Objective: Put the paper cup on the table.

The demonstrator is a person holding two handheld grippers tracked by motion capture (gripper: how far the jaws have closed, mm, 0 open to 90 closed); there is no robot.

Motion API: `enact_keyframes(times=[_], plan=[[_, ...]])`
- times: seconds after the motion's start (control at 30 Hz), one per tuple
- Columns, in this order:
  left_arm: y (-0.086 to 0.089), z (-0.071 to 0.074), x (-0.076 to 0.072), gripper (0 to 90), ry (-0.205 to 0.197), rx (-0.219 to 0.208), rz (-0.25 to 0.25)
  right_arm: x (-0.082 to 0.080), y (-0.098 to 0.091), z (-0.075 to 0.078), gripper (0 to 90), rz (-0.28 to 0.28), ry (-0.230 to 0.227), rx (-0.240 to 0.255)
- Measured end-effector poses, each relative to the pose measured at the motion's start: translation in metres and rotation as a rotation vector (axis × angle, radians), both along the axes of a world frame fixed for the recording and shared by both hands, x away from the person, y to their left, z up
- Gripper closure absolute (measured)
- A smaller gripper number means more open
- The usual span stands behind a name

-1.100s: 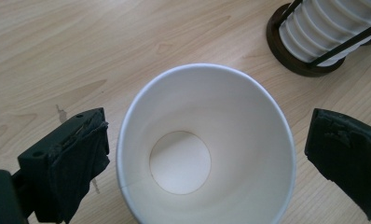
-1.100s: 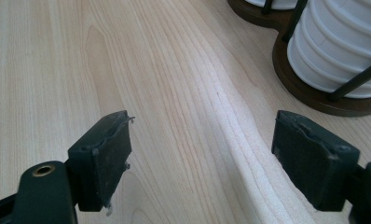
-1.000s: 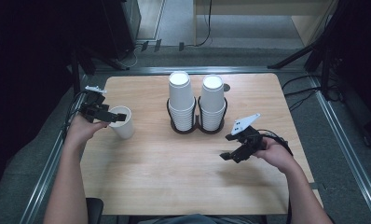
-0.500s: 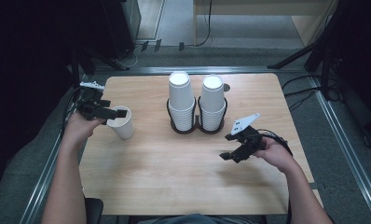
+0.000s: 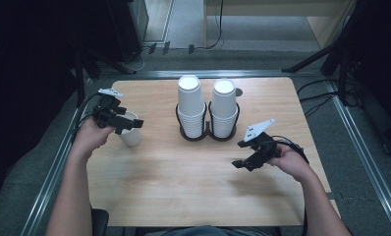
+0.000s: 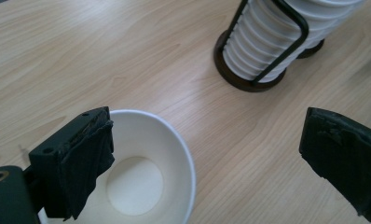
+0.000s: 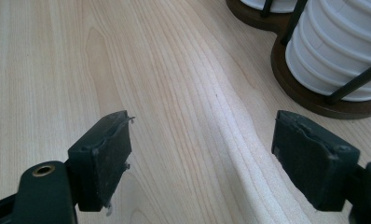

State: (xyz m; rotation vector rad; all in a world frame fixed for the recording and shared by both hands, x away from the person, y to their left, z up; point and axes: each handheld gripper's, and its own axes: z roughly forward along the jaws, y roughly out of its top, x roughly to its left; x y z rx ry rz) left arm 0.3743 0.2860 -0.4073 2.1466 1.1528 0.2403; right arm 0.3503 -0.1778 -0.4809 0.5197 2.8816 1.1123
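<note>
Item: single paper cup [image 5: 130, 132], white, upright, mouth up, empty. Location: on the bench [image 5: 183, 196], well to the left of the black wire cup holder [image 5: 207, 129], nearer the bench's left edge.

Landmark: cup holder, twin rings on a dark base, carrying two tall stacks of inverted white cups [image 5: 191, 105]; sits at the centre-back of the bench.

Left tool [image 5: 119, 119]: jaws spread wide, gripping nothing. In the left gripper view one jaw sits over the cup's rim [image 6: 174, 135] while the other stands well clear on the holder side; whether the near jaw touches the rim cannot be told.

Right tool [image 5: 252, 160]: jaws wide, empty, hovering over bare bench just right of and in front of the holder.

Handling, as judged: very light, thin-walled, easily crushed or ovalled under a hard squeeze; smooth outside, likely to tip if nudged. Best hold: one jaw inside, one outside, pinching the wall just under the rolled rim, which is the stiffest part; light pressure only.
</note>
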Motion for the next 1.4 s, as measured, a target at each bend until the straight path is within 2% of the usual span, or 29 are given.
enact_keyframes(times=[0.2, 0.3, 0.4, 0.53, 0.73, 1.0, 1.13, 1.4], plan=[[-0.014, -0.005, 0.001, 2.9, 0.005, 0.001, -0.028, 0.0, 0.0, 0.0, 19.7, -0.002, -0.004, 0.0], [-0.02, -0.008, 0.0, 2.9, 0.0, 0.012, -0.041, 0.0, -0.001, 0.0, 19.7, 0.0, -0.005, 0.002], [-0.026, -0.011, 0.002, 2.9, -0.003, 0.032, -0.032, 0.0, -0.001, 0.0, 19.7, 0.001, -0.001, 0.001], [-0.033, -0.013, 0.002, 2.9, -0.006, 0.019, -0.045, 0.0, -0.001, 0.0, 19.7, 0.001, -0.001, 0.001], [-0.045, -0.017, 0.001, 2.9, -0.005, 0.028, -0.088, 0.0, -0.001, 0.0, 19.7, 0.0, -0.001, 0.001], [-0.058, -0.025, -0.003, 2.9, 0.003, 0.036, -0.119, -0.001, -0.001, 0.0, 19.7, -0.002, -0.001, -0.003], [-0.062, -0.028, -0.005, 2.9, 0.013, 0.017, -0.139, -0.001, 0.0, 0.0, 19.7, 0.001, -0.001, -0.007], [-0.074, -0.039, -0.01, 2.9, 0.019, 0.041, -0.169, -0.002, 0.002, -0.001, 19.7, -0.002, -0.009, -0.025]])
